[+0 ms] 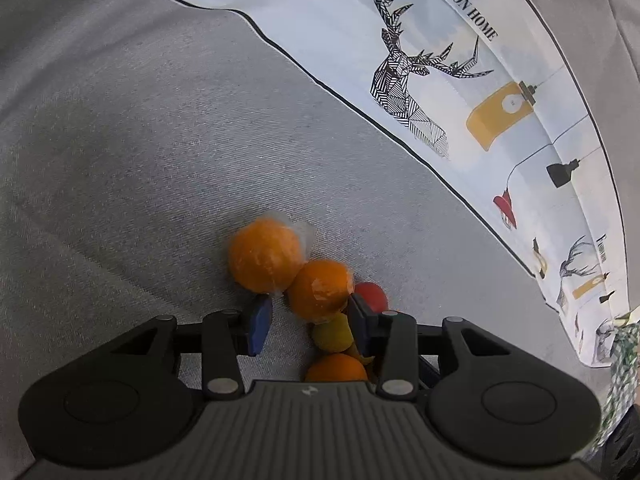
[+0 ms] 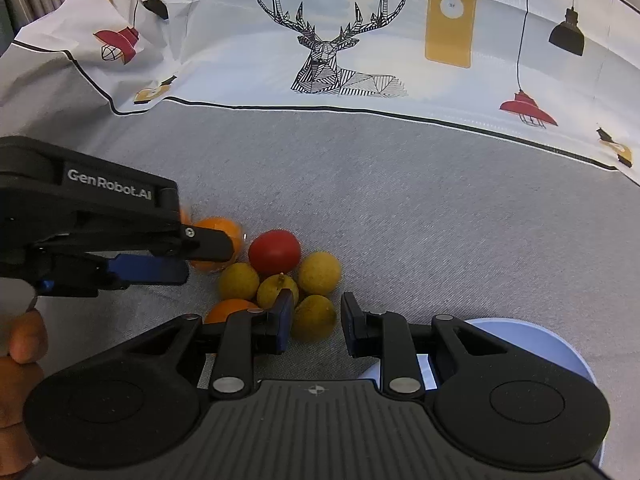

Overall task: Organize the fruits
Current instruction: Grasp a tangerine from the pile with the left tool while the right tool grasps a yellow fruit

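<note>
Fruit pile on grey tablecloth [image 2: 400,200], near edge of table, all touching in one cluster. Red tomato [image 2: 274,251] at far side of pile, four yellow-green round fruits [image 2: 319,267] around and in front of it, wrapped orange [image 2: 219,240] to left, another orange [image 2: 230,310] near left, partly hidden behind right gripper.

Right gripper [image 2: 316,322]: jaws apart, nothing clamped; left pad just in front of the nearest yellow fruits, contact unclear; right pad over bare cloth. Pale blue plate [image 2: 532,344] at near right, under gripper body.

Left gripper [image 1: 310,320]: jaws apart, no grip; one wrapped orange [image 1: 320,290] just beyond and between the pads, right pad close against it, contact unclear. Second wrapped orange [image 1: 264,260] further out, touching the first. Tomato [image 1: 372,296] behind right pad. Yellow fruit [image 1: 332,332] and another orange [image 1: 336,368] nearer, between the fingers.

Fingers of a hand [image 2: 24,340] at far left edge. Deer-and-lamp printed sheet [image 2: 332,52] along far side.
</note>
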`<state>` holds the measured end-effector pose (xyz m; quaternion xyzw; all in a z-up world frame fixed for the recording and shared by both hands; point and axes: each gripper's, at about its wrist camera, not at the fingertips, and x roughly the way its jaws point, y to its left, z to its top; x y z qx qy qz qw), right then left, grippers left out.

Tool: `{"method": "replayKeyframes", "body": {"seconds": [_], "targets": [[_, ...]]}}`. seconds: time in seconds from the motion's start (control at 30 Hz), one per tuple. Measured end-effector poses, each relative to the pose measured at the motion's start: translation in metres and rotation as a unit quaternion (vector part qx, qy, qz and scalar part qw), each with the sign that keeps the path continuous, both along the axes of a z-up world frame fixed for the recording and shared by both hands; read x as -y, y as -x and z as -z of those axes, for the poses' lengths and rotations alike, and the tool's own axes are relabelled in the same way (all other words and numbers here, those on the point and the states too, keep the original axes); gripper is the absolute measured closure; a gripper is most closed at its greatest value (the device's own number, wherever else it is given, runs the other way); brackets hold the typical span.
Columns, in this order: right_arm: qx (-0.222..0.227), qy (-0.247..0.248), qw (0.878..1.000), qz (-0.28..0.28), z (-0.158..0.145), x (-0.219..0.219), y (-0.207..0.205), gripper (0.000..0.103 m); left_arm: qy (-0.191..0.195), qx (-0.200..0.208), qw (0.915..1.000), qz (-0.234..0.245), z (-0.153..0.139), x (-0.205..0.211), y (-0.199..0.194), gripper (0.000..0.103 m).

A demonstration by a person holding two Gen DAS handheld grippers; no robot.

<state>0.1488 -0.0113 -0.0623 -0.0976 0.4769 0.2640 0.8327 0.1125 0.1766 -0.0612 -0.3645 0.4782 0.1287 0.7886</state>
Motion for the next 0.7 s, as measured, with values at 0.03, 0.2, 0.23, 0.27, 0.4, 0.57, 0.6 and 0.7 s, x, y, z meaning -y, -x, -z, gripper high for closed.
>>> {"method": "replayKeyframes", "body": {"seconds": [0.03,0.2,0.23,0.27,0.4,0.57,0.6,0.7], "targets": [[0.000,0.000,1.000,-0.002,0.000,0.000,0.000,0.076,-0.003,0.001,1.0000,0.003,0.000,0.001,-0.001,0.062],[0.001,0.000,1.000,-0.011,0.000,0.000,0.000,0.078,-0.026,0.002,0.9994,0.023,-0.004,0.008,-0.003,0.070],[0.001,0.000,1.000,-0.012,0.000,0.000,0.000,0.079,-0.028,0.002,0.9993,0.024,-0.005,0.008,-0.003,0.070],[0.001,-0.002,1.000,-0.013,0.000,0.000,0.000,0.079,-0.030,0.002,0.9992,0.025,-0.006,0.009,-0.003,0.071],[0.007,-0.013,1.000,-0.011,-0.004,0.001,0.001,0.091,-0.041,0.005,0.9987,0.030,-0.013,0.009,-0.002,0.076],[0.013,-0.037,0.999,0.001,-0.016,0.007,0.000,0.103,-0.064,0.006,0.9971,0.042,-0.023,0.012,-0.001,0.079],[0.012,-0.035,0.999,0.001,-0.015,0.007,0.000,0.103,-0.064,0.004,0.9971,0.041,-0.023,0.012,0.000,0.079],[0.004,-0.028,1.000,0.009,-0.010,0.012,-0.002,0.101,-0.062,0.002,0.9974,0.038,-0.025,0.009,0.002,0.079]]}}
